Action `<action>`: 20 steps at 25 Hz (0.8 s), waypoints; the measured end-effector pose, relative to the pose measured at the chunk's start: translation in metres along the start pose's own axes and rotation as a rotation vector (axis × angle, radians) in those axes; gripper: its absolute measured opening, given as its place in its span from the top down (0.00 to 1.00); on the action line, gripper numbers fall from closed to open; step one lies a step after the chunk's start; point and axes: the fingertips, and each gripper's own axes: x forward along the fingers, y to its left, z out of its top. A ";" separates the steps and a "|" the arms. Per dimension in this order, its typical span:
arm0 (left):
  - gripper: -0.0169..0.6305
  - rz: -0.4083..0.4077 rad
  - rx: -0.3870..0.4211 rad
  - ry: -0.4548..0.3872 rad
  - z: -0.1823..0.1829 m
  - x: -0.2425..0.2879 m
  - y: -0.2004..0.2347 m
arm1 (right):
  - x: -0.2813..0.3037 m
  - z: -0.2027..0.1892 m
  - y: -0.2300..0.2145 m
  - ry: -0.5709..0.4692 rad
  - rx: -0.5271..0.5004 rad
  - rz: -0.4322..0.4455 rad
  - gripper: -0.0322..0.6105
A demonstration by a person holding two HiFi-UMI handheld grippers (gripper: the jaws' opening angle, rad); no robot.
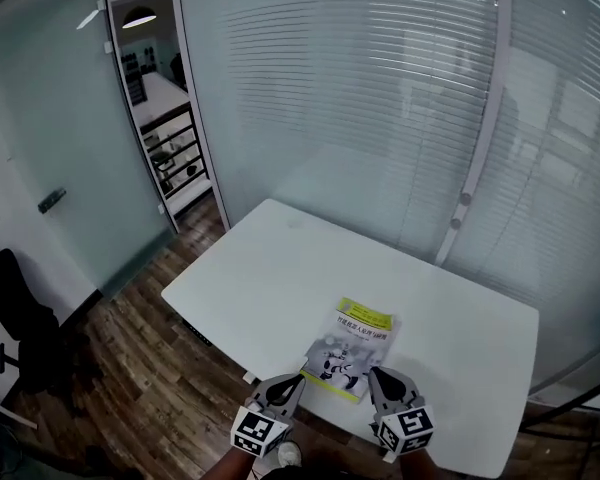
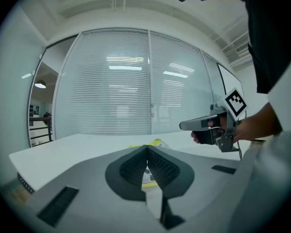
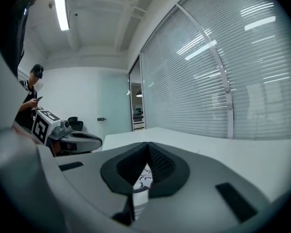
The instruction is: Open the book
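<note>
A thin closed book point(image 1: 348, 350) with a yellow band along its far edge and a black-and-white drawing on the cover lies flat near the front edge of the white table point(image 1: 280, 268). My left gripper point(image 1: 294, 383) hovers just off the book's near left corner, jaws shut with nothing between them. My right gripper point(image 1: 374, 376) is at the book's near right side, also shut and empty. In the left gripper view the book point(image 2: 150, 178) shows past the closed jaws and the right gripper point(image 2: 186, 125) shows at right. In the right gripper view the cover point(image 3: 144, 174) peeks through below the closed jaws.
Frosted glass walls with blinds point(image 1: 400, 98) rise behind the table. A glass door point(image 1: 70, 148) stands at left over a wood floor, with a black chair point(image 1: 20, 338) beside it. Another person point(image 3: 31, 89) stands in the background of the right gripper view.
</note>
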 end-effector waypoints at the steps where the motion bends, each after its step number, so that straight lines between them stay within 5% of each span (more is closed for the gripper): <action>1: 0.96 -0.025 0.000 -0.001 0.000 0.006 0.001 | 0.000 0.000 -0.002 0.001 0.007 -0.020 0.94; 20: 0.96 -0.448 0.077 0.011 0.005 0.048 -0.033 | -0.024 -0.005 -0.003 0.031 0.078 -0.356 0.94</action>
